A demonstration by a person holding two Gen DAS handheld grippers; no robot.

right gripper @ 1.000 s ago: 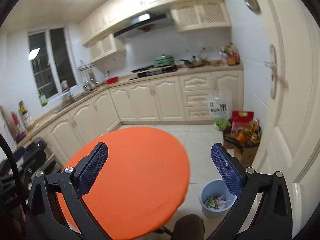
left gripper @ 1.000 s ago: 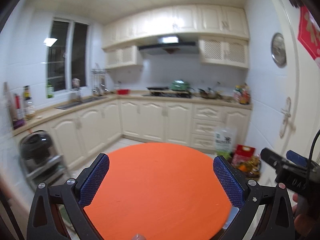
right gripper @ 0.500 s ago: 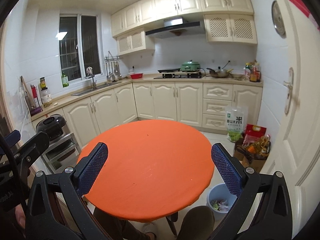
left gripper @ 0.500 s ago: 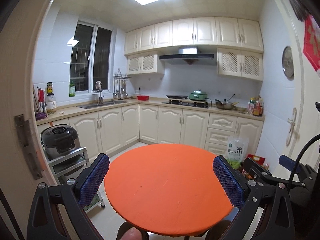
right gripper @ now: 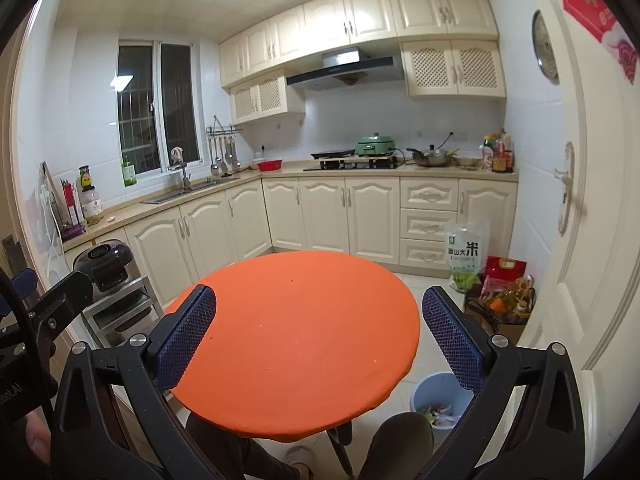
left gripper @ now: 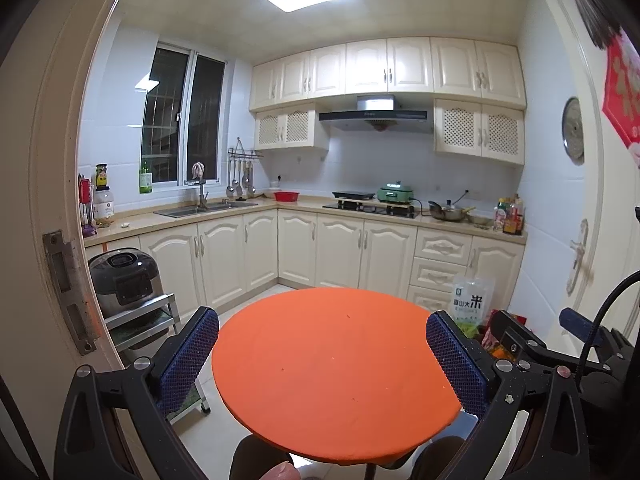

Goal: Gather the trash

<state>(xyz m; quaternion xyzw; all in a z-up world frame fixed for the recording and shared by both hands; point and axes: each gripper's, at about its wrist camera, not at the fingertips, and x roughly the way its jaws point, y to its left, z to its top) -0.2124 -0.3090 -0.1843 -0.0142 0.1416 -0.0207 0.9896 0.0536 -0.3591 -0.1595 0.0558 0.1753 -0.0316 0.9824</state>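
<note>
Trash [right gripper: 438, 417]: a small heap of pale and greenish scraps lies at the bottom of the light-blue bin [right gripper: 424, 394], which stands on the floor just beside the right edge of the bench [right gripper: 304, 336]. The right gripper's finger covers part of the bin, and the scraps are too small to identify; they may be peelings or paper. In the left wrist view the bin is almost wholly hidden behind the bench edge and the finger.

The bench is round with an orange top. A few tiny dark and pale specks [right gripper: 293, 280] sit on it, too small to make out.

Left gripper [left gripper: 322, 356]: released, jaws spread wide, grasping nothing, held over the near edge of the bench. Right gripper [right gripper: 320, 334]: likewise released and empty, jaws wide apart over the near edge.

The person's knees [right gripper: 404, 432] show below the near edge, cut off by the frame. A rice bag [right gripper: 466, 254] and a red box [right gripper: 505, 268] stand on the floor beyond the bin, against the cabinets.
</note>
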